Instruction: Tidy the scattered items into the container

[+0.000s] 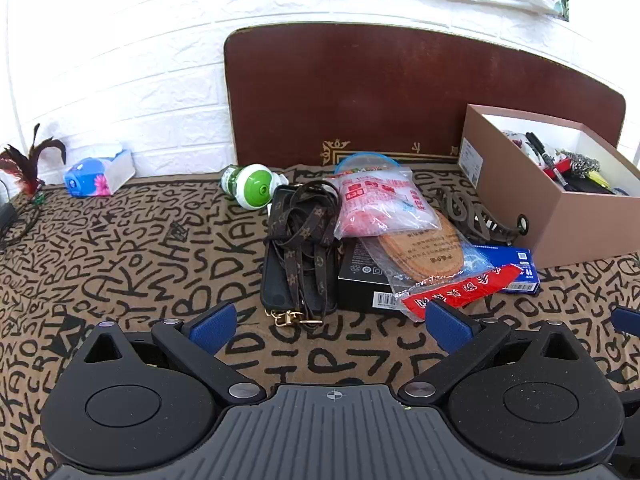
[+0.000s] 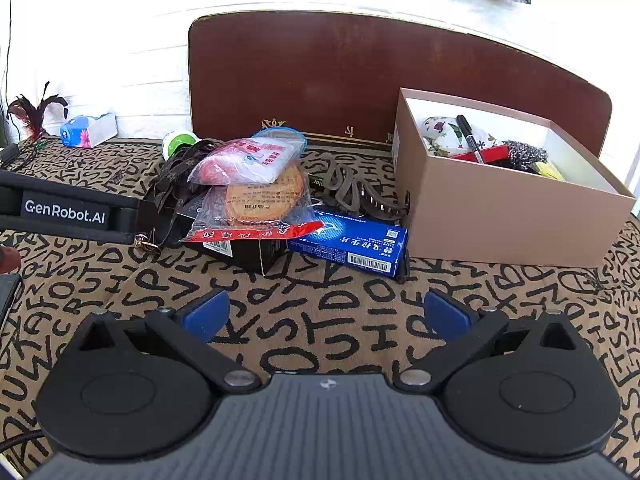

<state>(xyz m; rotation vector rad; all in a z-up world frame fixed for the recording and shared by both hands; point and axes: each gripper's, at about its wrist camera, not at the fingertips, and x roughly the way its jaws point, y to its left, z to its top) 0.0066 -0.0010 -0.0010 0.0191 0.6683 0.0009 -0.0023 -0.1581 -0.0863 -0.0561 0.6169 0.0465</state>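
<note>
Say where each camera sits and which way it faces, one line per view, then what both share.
Left wrist: on the left gripper, angled down at the phone case and pile; its open blue fingers show.
Right wrist: on the right gripper, angled down toward the blue box; its open fingers show, the left gripper's body at left.
Both share: the pile, the container, the headboard.

A letter-print cloth [image 1: 140, 256] carries a box [image 2: 500, 216] at the right, a blue carton [image 2: 348, 246], hair claw [image 2: 352, 192], black box [image 1: 360, 276], strapped phone case [image 1: 298, 248], green-capped bottle [image 1: 252, 184], tissue pack [image 1: 98, 172] and feather toy [image 1: 24, 168] at the left.
</note>
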